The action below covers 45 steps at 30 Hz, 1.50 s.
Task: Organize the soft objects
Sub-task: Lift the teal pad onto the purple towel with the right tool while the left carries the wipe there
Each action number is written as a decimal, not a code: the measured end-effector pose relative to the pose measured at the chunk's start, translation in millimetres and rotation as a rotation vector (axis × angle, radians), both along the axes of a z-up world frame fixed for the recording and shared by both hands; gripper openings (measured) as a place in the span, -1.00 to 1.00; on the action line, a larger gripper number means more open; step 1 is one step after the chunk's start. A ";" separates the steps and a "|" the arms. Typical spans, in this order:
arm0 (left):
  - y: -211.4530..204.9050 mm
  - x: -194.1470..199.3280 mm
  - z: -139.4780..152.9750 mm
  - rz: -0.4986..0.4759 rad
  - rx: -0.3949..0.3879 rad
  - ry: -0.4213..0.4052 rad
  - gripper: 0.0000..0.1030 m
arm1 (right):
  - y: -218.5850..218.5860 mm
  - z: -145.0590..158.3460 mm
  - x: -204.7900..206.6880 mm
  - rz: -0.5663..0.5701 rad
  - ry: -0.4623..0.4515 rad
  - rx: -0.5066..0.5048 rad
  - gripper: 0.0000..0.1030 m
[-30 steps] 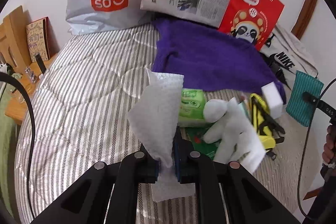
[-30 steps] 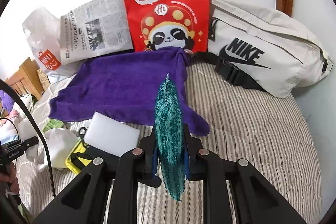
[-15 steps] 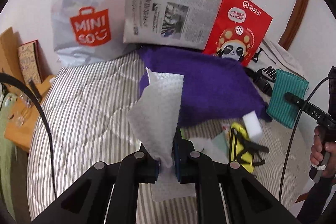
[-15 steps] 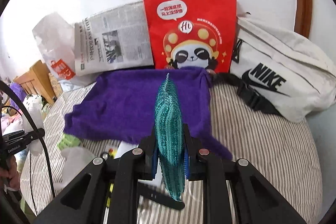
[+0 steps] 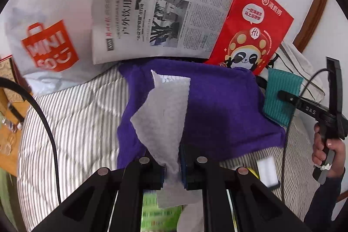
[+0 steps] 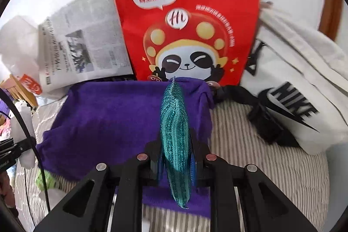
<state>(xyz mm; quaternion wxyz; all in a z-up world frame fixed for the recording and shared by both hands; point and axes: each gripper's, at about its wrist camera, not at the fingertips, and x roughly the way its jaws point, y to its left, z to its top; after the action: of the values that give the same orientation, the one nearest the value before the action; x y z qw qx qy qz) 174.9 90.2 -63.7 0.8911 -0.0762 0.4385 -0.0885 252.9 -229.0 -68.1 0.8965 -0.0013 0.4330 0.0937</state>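
My left gripper [image 5: 173, 169] is shut on a thin white sheet of tissue-like cloth [image 5: 163, 119] that stands up above the jaws, over the near edge of a purple towel [image 5: 219, 110] spread on the striped bed. My right gripper [image 6: 176, 158] is shut on a teal knitted cloth [image 6: 175, 134], held edge-on above the same purple towel [image 6: 108, 121]. In the left wrist view the teal cloth [image 5: 281, 97] hangs at the towel's right side, with a hand [image 5: 328, 151] on the right gripper's handle.
Against the wall stand a white Miniso bag [image 5: 45, 40], a newspaper [image 5: 158, 14], a red panda paper bag [image 6: 187, 21] and a white Nike bag [image 6: 300, 90]. A white sponge block [image 5: 266, 171], yellow item and green packet [image 5: 161, 212] lie near the bed's front. Wooden furniture [image 5: 8, 114] stands left.
Both grippers have moved forward toward the wall with their cloths still held. The purple towel and the bags loom larger, and the white plush and yellow item have slid out below.
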 end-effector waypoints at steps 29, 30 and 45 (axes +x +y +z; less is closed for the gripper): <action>-11.4 110.0 -59.6 -0.029 0.006 0.128 -0.78 | 50.3 -53.6 63.1 0.093 0.086 -0.004 -0.15; -11.4 114.4 -61.7 -0.025 0.008 0.137 -0.78 | 50.5 -54.9 62.9 0.096 0.087 -0.002 -0.14; -27.7 128.2 -71.9 -0.036 0.048 0.161 -0.58 | 30.3 -53.1 65.9 0.122 0.140 0.060 0.33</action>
<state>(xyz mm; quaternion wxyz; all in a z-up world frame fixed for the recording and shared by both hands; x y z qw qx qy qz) 303.1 62.5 -135.6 0.8529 -0.0537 0.5119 -0.0877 318.8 -198.7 -121.3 0.8562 0.0056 0.4909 0.1610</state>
